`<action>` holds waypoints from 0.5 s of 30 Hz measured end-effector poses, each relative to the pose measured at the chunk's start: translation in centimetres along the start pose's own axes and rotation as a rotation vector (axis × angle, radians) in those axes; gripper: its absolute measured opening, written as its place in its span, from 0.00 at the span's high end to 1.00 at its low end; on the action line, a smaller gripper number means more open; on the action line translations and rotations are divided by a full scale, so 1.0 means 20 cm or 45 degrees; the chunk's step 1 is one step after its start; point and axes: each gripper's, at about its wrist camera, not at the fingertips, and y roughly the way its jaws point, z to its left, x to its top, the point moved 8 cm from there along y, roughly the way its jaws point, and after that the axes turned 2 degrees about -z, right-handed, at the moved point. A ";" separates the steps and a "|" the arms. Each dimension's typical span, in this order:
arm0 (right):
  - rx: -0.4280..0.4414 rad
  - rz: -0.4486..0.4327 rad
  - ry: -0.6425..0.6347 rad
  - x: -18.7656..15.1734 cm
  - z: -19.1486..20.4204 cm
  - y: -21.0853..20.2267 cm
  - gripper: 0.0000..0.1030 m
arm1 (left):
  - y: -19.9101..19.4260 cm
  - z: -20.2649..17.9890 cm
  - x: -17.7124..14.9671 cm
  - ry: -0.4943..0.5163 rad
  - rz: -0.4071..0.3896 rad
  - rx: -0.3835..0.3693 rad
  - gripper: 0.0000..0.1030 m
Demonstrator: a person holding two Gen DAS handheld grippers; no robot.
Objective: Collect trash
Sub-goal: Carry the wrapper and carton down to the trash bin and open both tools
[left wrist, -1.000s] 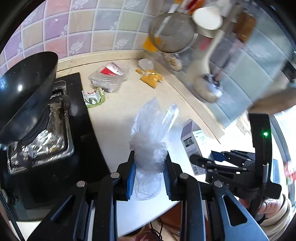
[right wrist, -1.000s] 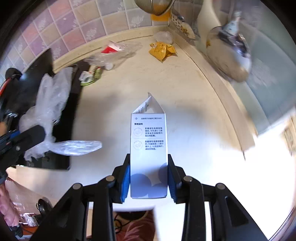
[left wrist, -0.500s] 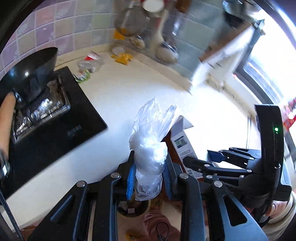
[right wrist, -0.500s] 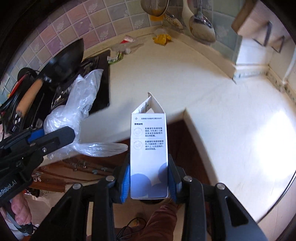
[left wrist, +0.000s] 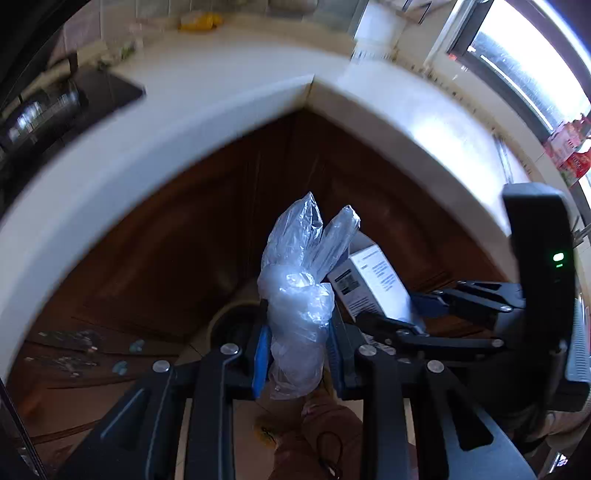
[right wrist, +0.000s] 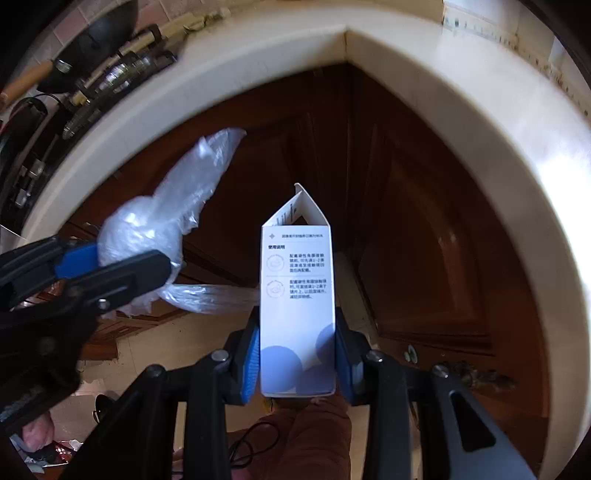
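Both grippers have swung off the countertop [left wrist: 207, 110] and now tip steeply down over the dark wooden cabinet corner [right wrist: 424, 229]; a second ago they hung above the worktop with the stove beside them. Grip unchanged on both sides. Left gripper [left wrist: 297, 350] is clamped on the crumpled clear plastic bag [left wrist: 299, 295], bag tails sticking up toward 12 o'clock. Right gripper [right wrist: 297, 354] is clamped on the white printed carton [right wrist: 297, 295], open flap at 12 o'clock.

Reading: two pieces of trash are picked up and on their way to disposal; the drop is not yet made. More litter, a yellow wrapper [left wrist: 201, 22], lies on the counter at 11 o'clock in the left view.

Left view alone shows a dark round rim [left wrist: 232, 314] on the floor just behind the bag, at about 10 o'clock from the jaws, probably the bin, though blurred. Right view does not show it; it gives instead the wok [right wrist: 99, 40] at 10 o'clock and a trouser leg [right wrist: 306, 435] below the carton.
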 end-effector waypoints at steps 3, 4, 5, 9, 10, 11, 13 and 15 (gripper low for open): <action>0.000 0.035 0.018 -0.05 -0.06 0.20 0.67 | 0.27 0.09 -0.11 -0.054 0.062 0.003 0.76; -0.013 0.055 0.020 -0.07 -0.09 0.28 0.67 | 0.34 0.12 -0.14 -0.075 0.076 0.007 0.76; -0.021 0.071 0.024 -0.08 -0.11 0.36 0.67 | 0.43 0.16 -0.18 -0.099 0.095 0.014 0.75; -0.023 0.133 0.047 -0.14 -0.17 0.63 0.67 | 0.75 0.26 -0.30 -0.163 0.164 0.026 0.73; -0.017 0.143 0.052 -0.15 -0.18 0.68 0.67 | 0.82 0.28 -0.32 -0.174 0.173 0.027 0.68; -0.011 0.153 0.052 -0.17 -0.18 0.73 0.67 | 0.87 0.30 -0.34 -0.183 0.178 0.027 0.57; 0.004 0.164 0.046 -0.19 -0.19 0.82 0.67 | 0.98 0.33 -0.39 -0.199 0.192 0.039 0.41; 0.020 0.176 0.039 -0.20 -0.19 0.91 0.67 | 1.05 0.37 -0.43 -0.206 0.192 0.058 0.35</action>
